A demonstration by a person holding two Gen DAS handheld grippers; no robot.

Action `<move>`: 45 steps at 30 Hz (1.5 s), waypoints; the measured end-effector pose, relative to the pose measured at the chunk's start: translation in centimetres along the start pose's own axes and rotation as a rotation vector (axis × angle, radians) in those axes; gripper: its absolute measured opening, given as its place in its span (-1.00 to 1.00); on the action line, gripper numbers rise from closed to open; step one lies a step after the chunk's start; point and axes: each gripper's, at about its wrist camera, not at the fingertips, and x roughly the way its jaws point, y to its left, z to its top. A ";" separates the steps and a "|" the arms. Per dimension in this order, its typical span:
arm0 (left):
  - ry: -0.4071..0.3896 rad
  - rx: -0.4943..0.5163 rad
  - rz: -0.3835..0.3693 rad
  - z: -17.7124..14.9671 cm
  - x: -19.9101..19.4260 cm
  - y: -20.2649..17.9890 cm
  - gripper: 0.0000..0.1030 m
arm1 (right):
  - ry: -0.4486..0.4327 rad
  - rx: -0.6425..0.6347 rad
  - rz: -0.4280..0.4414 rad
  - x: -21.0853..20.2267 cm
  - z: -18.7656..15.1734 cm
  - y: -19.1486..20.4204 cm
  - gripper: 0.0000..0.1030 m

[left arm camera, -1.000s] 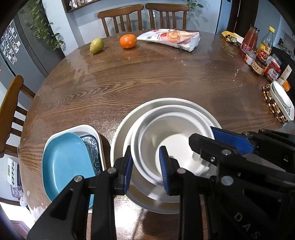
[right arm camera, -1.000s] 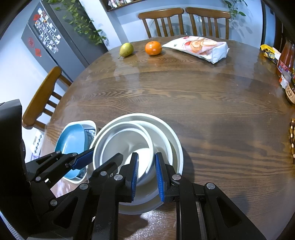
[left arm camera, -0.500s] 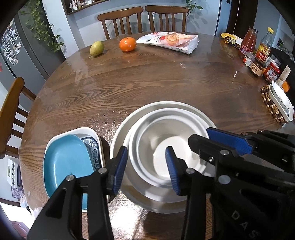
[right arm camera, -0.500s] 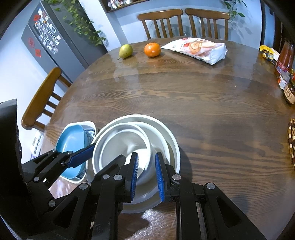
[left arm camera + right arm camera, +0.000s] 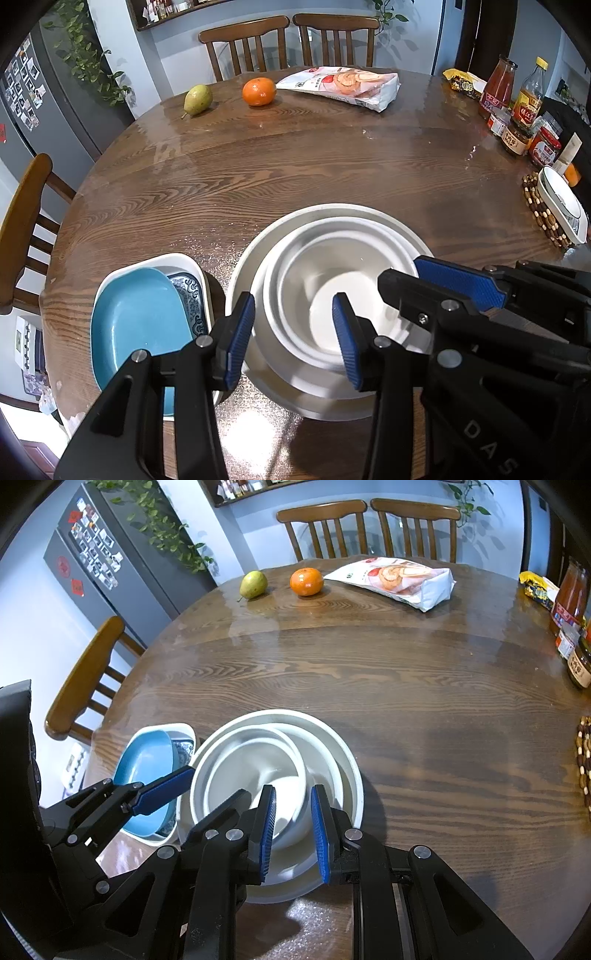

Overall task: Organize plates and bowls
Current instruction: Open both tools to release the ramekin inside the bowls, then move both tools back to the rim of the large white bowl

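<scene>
Nested glossy white ceramic bowls [image 5: 332, 295] at twelve o'clock of left gripper [image 5: 293, 332], jaws apart, gripping nothing. Right gripper [image 5: 293, 830] narrowly parted around inner bowl's rim; actual grip unclear.

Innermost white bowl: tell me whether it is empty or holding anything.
Empty. The innermost white bowl shows only its bare white bottom in both wrist views, nested inside two larger white dishes.
</scene>
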 end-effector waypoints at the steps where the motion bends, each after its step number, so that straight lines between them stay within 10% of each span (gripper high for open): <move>1: -0.001 -0.001 0.000 0.0 -0.1 0.0 -0.18 | -0.001 0.000 -0.001 0.0 0.0 0.0 -0.60; 15: -0.025 -0.005 0.005 -0.2 -0.8 0.2 0.12 | -0.014 0.013 -0.002 -0.8 -0.2 -0.2 -0.59; 45: -0.044 -0.052 0.032 -0.1 -1.6 1.7 0.58 | -0.030 0.046 0.017 -1.6 -0.1 -0.7 0.15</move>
